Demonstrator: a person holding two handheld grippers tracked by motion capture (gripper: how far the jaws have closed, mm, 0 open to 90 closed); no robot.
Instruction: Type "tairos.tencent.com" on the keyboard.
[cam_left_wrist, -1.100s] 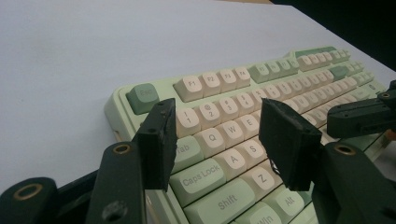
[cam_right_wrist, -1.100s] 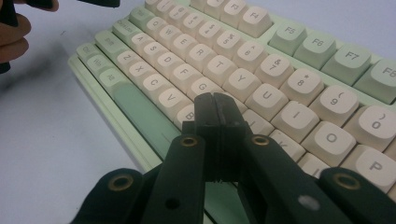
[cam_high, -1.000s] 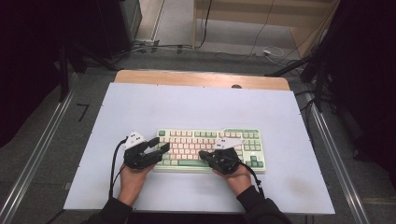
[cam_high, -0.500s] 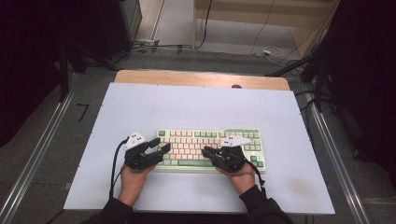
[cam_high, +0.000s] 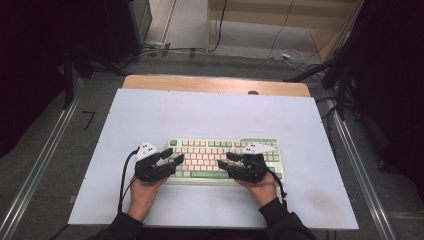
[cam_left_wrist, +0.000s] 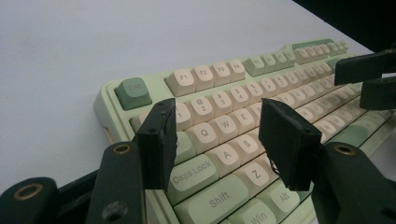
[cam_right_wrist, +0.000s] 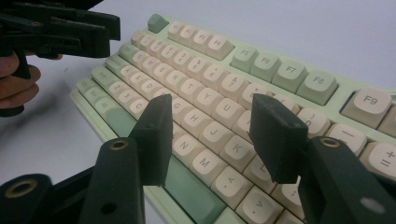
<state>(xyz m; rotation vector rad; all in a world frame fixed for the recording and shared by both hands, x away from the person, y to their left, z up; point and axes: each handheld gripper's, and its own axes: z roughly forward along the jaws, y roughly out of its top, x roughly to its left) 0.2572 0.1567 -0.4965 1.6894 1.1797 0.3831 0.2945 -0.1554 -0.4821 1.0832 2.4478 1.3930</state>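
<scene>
the keyboard (cam_high: 225, 157), pale green with cream keys and green function and modifier keys, lies flat on the near half of the white table top (cam_high: 210, 115), its long side running left to right, close to the person's edge. in the left gripper view the keyboard (cam_left_wrist: 233, 140) runs away to the upper right, with esc at its near corner and caps lock, shift, a, z and q just past the jaws; in the right gripper view the keyboard (cam_right_wrist: 224, 107) runs to the upper left, with n, m, j, k and u between and behind the jaws and f5 to f9 along the far row. the left gripper (cam_high: 169, 161) sits over the keyboard's left end, its jaws parted to a middling gap with nothing clamped, the keys showing freely between them (cam_left_wrist: 217, 135). the right gripper (cam_high: 235, 162) sits over the right-middle of the keys, and its jaws have just been opening; they now stand apart with only the keys beneath the gap (cam_right_wrist: 208, 135), no key pinched. whether either jaw tip touches a keycap cannot be told. each gripper is held in a hand (cam_high: 145, 192) that comes in from the near edge, dark sleeves at the wrists. beyond the white top a wooden strip (cam_high: 215, 84) shows, then grey floor with cables (cam_high: 165, 50).
</scene>
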